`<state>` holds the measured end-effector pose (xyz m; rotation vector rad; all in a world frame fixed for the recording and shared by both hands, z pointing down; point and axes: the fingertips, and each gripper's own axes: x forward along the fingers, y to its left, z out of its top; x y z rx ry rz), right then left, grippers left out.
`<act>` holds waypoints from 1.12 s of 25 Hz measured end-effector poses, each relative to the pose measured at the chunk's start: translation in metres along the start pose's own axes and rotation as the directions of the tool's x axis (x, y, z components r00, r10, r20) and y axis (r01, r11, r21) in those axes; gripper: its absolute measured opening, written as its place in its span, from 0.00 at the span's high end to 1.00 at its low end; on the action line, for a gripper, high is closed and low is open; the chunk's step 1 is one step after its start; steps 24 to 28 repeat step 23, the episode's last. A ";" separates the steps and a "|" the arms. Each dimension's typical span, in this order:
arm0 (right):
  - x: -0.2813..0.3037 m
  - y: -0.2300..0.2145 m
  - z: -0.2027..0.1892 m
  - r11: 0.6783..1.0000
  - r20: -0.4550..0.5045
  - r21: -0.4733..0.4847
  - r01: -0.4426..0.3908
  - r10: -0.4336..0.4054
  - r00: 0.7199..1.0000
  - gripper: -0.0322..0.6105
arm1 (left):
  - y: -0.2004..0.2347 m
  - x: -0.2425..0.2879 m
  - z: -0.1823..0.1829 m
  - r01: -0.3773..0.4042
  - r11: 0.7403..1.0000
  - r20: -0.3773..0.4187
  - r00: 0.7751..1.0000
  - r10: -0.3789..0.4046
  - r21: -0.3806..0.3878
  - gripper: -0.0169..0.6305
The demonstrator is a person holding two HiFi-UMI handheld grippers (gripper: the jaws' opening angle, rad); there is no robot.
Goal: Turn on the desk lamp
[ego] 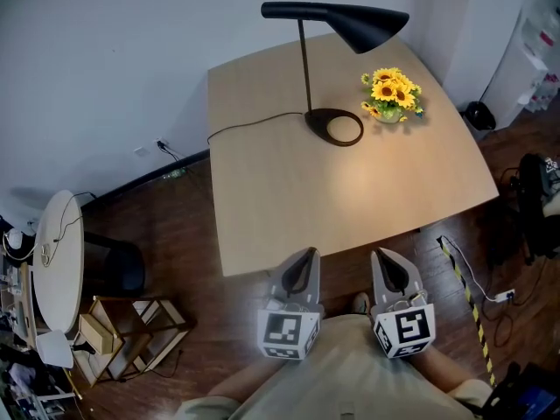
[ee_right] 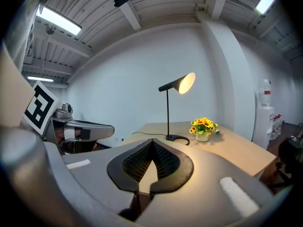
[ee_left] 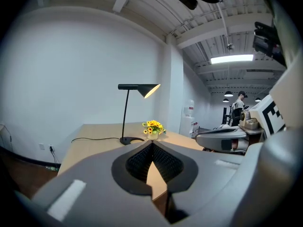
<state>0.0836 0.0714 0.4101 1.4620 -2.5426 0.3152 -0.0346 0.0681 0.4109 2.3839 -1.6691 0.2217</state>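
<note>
The black desk lamp point(ego: 334, 127) stands at the far side of the wooden table point(ego: 262, 217), its cone shade point(ego: 363, 24) pointing right. The shade's inside glows in the left gripper view point(ee_left: 150, 91) and the right gripper view point(ee_right: 183, 83), and a warm pool of light lies on the tabletop. Its cord point(ego: 254, 122) runs off the table's left edge. My left gripper point(ego: 302, 262) and right gripper point(ego: 390, 262) hover side by side at the table's near edge, far from the lamp. Both are shut with nothing held point(ee_left: 152, 145) point(ee_right: 152, 143).
A pot of yellow flowers point(ego: 391, 94) sits right of the lamp base. A round white side table point(ego: 57, 261), a black bin point(ego: 122, 265) and a wooden rack point(ego: 131, 331) stand at the left. Cables point(ego: 468, 274) lie on the floor at the right. A person point(ee_left: 239, 105) stands far off.
</note>
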 end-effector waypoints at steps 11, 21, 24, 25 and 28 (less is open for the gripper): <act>0.000 0.008 0.002 0.999 0.003 -0.018 0.038 -0.038 0.999 0.95 | 0.005 -0.003 0.000 0.051 0.999 0.008 0.999 -0.051 0.016 0.97; 0.001 0.012 0.002 0.999 0.010 -0.015 0.038 -0.038 0.999 0.95 | 0.009 -0.008 0.001 0.048 0.999 0.013 0.999 -0.048 0.024 0.97; 0.002 0.014 0.004 0.999 0.013 -0.012 0.036 -0.036 0.999 0.95 | 0.010 -0.009 0.004 0.050 0.998 0.017 0.999 -0.050 0.024 0.97; 0.002 0.014 0.004 0.999 0.013 -0.012 0.036 -0.036 0.999 0.95 | 0.010 -0.009 0.004 0.050 0.998 0.017 0.999 -0.050 0.024 0.97; 0.002 0.014 0.004 0.999 0.013 -0.012 0.036 -0.036 0.999 0.95 | 0.010 -0.009 0.004 0.050 0.998 0.017 0.999 -0.050 0.024 0.97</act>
